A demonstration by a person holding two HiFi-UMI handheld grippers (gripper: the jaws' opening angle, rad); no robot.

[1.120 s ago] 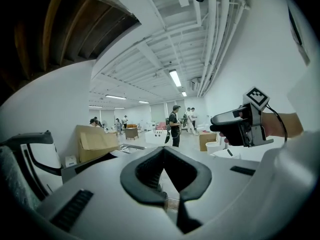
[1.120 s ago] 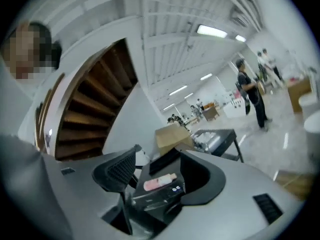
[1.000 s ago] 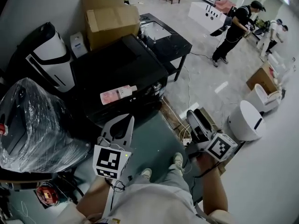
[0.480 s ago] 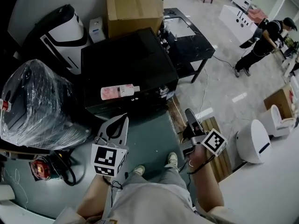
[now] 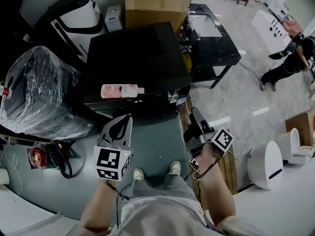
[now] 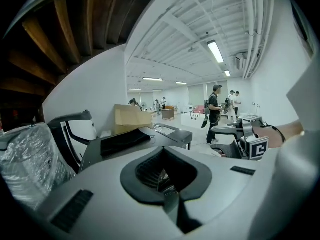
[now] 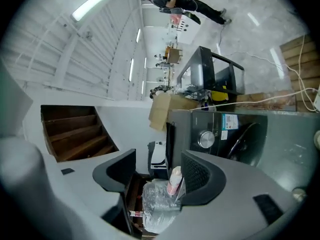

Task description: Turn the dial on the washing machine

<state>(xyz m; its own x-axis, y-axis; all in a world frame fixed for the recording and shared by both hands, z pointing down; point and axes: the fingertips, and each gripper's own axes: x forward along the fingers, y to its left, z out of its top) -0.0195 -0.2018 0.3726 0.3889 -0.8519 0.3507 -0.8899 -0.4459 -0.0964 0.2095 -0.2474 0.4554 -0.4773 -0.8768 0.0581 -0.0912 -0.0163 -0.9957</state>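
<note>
1. While my right gripper opens, empty, the dial on the washing machine sits right of centre, above its right-hand jaw (no contact).
2. My left gripper, closed, is farther off.
</note>
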